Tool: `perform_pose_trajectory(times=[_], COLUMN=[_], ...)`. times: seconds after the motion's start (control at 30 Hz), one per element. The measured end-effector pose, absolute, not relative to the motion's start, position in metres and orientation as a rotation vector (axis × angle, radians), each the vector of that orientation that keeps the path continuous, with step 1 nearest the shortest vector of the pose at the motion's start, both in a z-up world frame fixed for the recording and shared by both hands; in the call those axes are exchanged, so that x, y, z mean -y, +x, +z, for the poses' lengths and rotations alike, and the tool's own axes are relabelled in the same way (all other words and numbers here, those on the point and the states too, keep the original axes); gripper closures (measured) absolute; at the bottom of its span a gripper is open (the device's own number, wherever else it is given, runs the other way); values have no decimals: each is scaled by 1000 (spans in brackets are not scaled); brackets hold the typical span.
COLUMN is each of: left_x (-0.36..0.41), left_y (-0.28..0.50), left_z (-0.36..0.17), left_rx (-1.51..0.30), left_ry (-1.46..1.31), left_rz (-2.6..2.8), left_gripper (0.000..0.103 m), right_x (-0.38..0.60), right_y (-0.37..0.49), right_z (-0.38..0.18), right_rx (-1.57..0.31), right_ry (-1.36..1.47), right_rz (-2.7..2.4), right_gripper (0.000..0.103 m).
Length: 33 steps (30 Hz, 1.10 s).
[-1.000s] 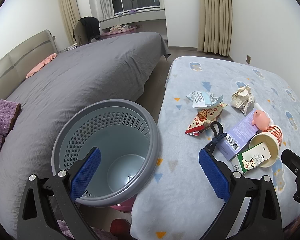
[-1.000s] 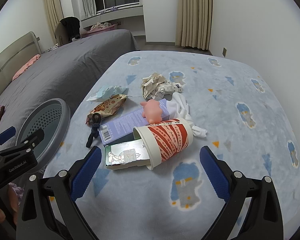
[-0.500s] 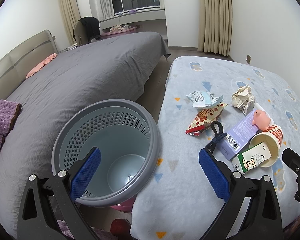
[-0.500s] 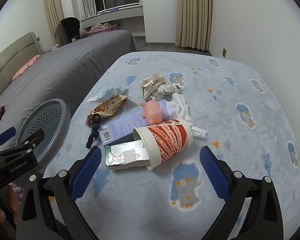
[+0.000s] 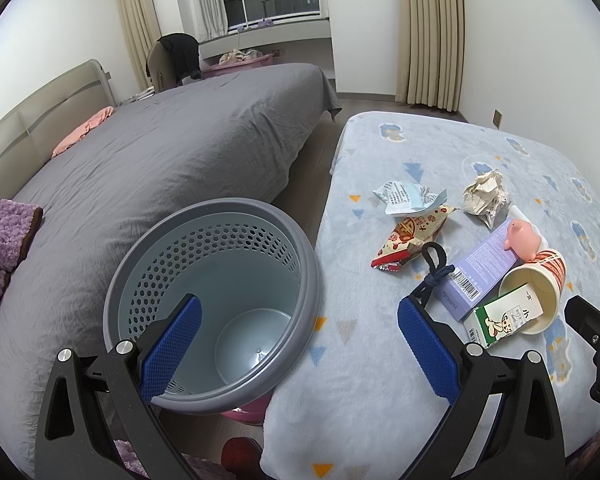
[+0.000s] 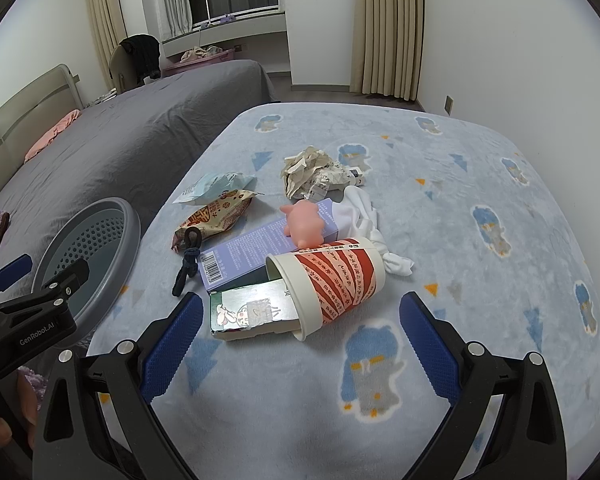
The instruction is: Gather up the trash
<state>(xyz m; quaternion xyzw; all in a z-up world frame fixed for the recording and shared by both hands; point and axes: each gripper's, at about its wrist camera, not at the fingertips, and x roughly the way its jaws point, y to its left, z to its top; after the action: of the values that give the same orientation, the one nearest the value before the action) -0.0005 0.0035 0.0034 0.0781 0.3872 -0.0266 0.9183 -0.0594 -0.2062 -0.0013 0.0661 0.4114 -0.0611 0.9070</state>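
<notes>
— Grey bedding is covering the big bed (image 5: 172,152) on the left, and a pale blue patterned blanket (image 6: 480,168) is lying over the lower surface on the right. What is sitting on it?

— Trash is lying in a loose cluster: a red-striped paper cup (image 6: 332,280) is resting on its side with a green carton (image 6: 252,308) poking out of its mouth, a purple box (image 6: 260,248) is lying just behind, and a pink pig toy (image 6: 305,227) is sitting on that box. A snack wrapper (image 6: 216,220), crumpled paper (image 6: 312,168) and a black cord (image 6: 188,260) are lying near them.

— And the tongs?

— The left tongs (image 5: 296,344) are hanging released over the grey perforated bin (image 5: 216,304), which is standing between the two beds. The right tongs (image 6: 300,344) are hovering spread wide just in front of the cup, gripping nothing.
</notes>
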Motion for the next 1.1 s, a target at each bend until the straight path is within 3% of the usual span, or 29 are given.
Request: perform_pose_trajectory(times=[1.1], left_x=[19], left_y=[6], left_z=[-16], left_rx=[-839], left_ry=[147], left_rz=[-117], left_gripper=[6], right_x=[263], right_y=[-52], right_z=[-22], right_rx=[-917], right_ry=[201], right_rz=[-88], right_gripper=[9])
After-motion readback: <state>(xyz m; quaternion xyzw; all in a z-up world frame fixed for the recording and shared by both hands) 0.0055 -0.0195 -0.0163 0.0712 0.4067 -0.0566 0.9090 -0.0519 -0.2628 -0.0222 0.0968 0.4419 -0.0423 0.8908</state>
